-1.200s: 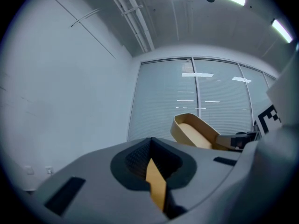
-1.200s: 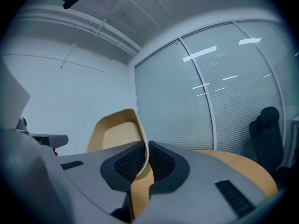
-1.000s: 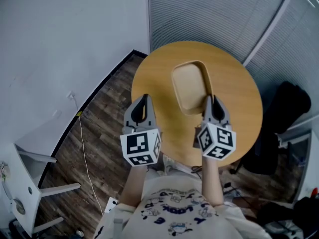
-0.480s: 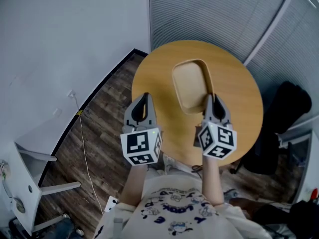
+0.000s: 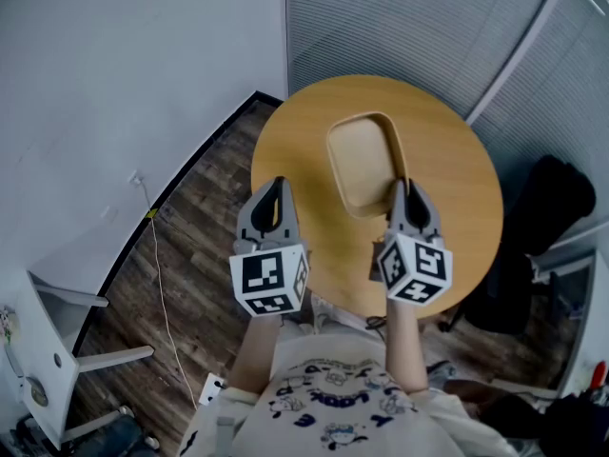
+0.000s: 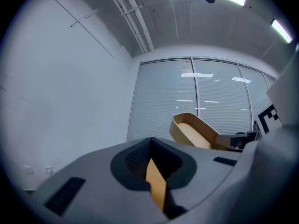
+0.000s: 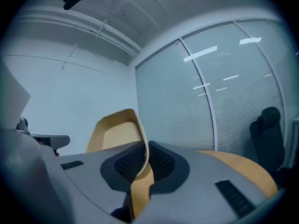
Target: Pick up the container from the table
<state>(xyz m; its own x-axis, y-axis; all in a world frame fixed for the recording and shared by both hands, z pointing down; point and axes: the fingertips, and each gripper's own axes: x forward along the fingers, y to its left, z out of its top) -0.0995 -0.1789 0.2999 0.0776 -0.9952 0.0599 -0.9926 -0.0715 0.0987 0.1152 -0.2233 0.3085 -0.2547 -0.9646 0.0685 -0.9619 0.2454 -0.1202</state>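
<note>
the round wooden desk [image 5: 457,174] fills the middle of the head view. the container [image 5: 362,165], a shallow tan tub with rounded corners, lies near the desk's centre with its long side running away from the person. the right hand-held gripper [image 5: 407,190] is at the container's near right corner. its own view shows the thin rim wall running up between its two jaws, which are clenched on it, one inside and one outside. the left hand-held gripper [image 5: 275,187] hangs well apart from the container, over the desk's near left edge. its jaws are pressed together on nothing, and only a sliver of desk shows through the slit.

the step in hand looks like the lift itself, with the grip already made. whether the base has left the desk cannot be told from these views, though in the left gripper view the container seems tipped. a one-corner pinch on a thin wall will likely let the far end sag and twist. so the lift should go straight up and slowly, wrist level, with a squeeze firm enough that the rim does not slide out. the wall looks flexible and may bow under its own weight. nothing shows inside to spill.
</note>
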